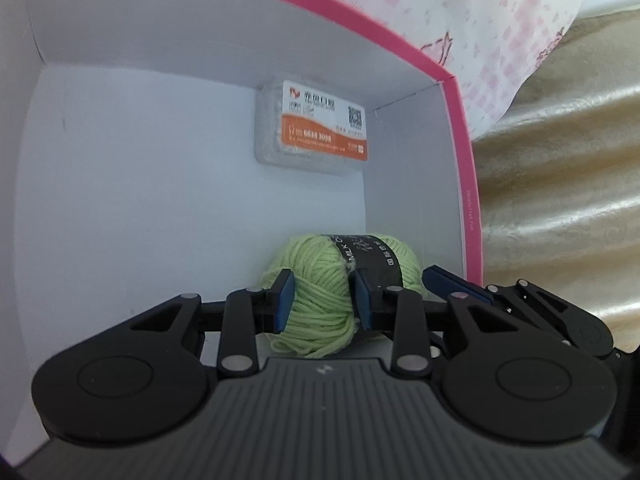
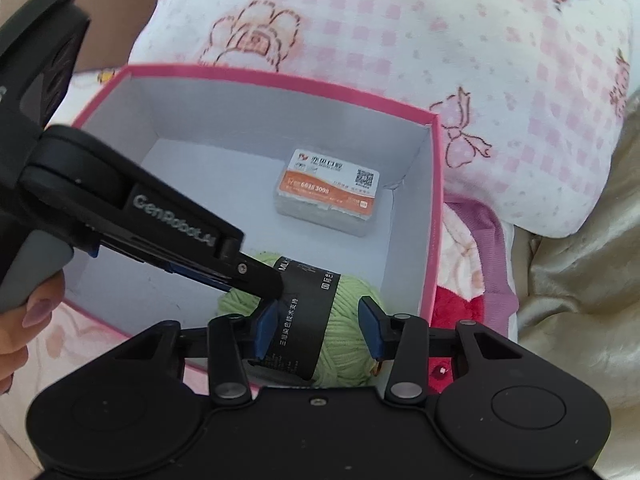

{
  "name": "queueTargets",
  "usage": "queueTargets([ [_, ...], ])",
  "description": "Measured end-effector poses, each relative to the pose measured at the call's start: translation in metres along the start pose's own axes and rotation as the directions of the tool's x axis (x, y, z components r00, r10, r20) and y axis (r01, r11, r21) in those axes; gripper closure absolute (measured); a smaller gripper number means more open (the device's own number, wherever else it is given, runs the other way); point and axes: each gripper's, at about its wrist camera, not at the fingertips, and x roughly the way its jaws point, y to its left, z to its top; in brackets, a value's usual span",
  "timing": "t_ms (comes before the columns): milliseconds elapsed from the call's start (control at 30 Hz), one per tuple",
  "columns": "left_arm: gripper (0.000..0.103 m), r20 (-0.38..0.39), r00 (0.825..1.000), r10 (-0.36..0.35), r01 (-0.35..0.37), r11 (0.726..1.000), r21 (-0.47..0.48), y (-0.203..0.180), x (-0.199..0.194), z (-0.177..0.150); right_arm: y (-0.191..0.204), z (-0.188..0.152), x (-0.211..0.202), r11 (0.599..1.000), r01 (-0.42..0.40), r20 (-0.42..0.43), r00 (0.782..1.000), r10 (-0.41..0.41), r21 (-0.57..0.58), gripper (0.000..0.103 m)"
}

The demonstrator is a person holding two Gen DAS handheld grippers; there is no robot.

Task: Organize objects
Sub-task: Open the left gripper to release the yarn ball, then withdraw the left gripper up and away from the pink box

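Yarn ball [image 1: 320, 292] pinched by left gripper [image 1: 322, 298] inside pink box [image 1: 456, 128]

Two matte black handheld grippers with blue-padded fingers

The left gripper [image 1: 322, 300] has a ribbed grey top plate with a small pale logo, two round black side discs, black link bars with silver rivets, and flat blue finger pads [image 1: 285, 300]. The right gripper [image 2: 318, 330] shows the same black discs, silver rivets and one small screw on its body. From the right wrist view, the left one's side reads "GenRobot.AI" in grey lettering above a grey handle, beside a bare-skinned hand [image 2: 20, 320] with pale pink nails.
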Motion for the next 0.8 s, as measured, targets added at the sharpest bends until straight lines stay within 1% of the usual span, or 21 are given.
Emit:
queueTargets([
  [67,0.072,0.013,0.999,0.03,-0.03,0.998,0.049,-0.006,-0.009,0.0,-0.002,-0.003,-0.009,1.0,-0.015,0.033,0.999,0.014,0.018,0.054],
  [133,0.072,0.017,0.996,0.083,-0.084,0.989,0.124,-0.013,-0.02,-0.001,0.001,-0.008,-0.02,1.0,0.017,0.081,0.997,-0.017,-0.003,0.054],
  [167,0.071,0.022,0.993,0.118,-0.12,0.98,0.158,-0.017,-0.025,-0.002,0.001,-0.01,-0.025,1.0,0.019,0.097,0.995,-0.018,-0.009,0.054],
  [233,0.068,0.036,0.984,0.172,-0.176,0.962,0.207,-0.021,-0.035,-0.005,-0.002,-0.013,-0.034,1.0,-0.014,0.114,0.993,0.011,0.021,0.054],
  [267,0.066,0.039,0.982,0.183,-0.187,0.958,0.217,-0.021,-0.04,-0.006,-0.003,-0.014,-0.038,0.999,-0.026,0.123,0.992,0.021,0.038,0.053],
  [333,0.062,0.036,0.982,0.187,-0.19,0.955,0.226,-0.02,-0.051,-0.009,0.002,-0.016,-0.046,0.998,-0.038,0.145,0.989,0.031,0.045,0.052],
  [400,0.06,0.029,0.981,0.189,-0.191,0.955,0.228,-0.019,-0.06,-0.012,0.01,-0.019,-0.055,0.998,-0.048,0.169,0.985,0.039,0.046,0.05],
  [467,0.053,0.025,0.981,0.194,-0.195,0.953,0.233,-0.017,-0.069,-0.016,0.017,-0.023,-0.064,0.996,-0.065,0.191,0.98,0.053,0.053,0.044],
  [500,0.048,0.027,0.98,0.197,-0.198,0.952,0.235,-0.017,-0.073,-0.018,0.021,-0.024,-0.068,0.997,-0.063,0.203,0.978,0.052,0.052,0.037],
  [533,0.046,0.029,0.978,0.205,-0.206,0.95,0.235,-0.016,-0.075,-0.018,0.026,-0.025,-0.073,0.998,-0.052,0.216,0.975,0.041,0.045,0.03],
  [633,0.044,0.045,0.971,0.236,-0.24,0.939,0.247,-0.016,-0.085,-0.023,0.039,-0.027,-0.086,1.0,-0.001,0.241,0.971,0.0,0.004,0.027],
  [700,0.041,0.065,0.966,0.25,-0.258,0.932,0.254,-0.016,-0.093,-0.027,0.042,-0.027,-0.092,1.0,-0.004,0.243,0.97,0.004,0.001,0.026],
  [800,0.039,0.088,0.964,0.25,-0.264,0.93,0.256,-0.016,-0.106,-0.034,0.046,-0.027,-0.101,1.0,-0.016,0.248,0.969,0.013,0.013,0.024],
])
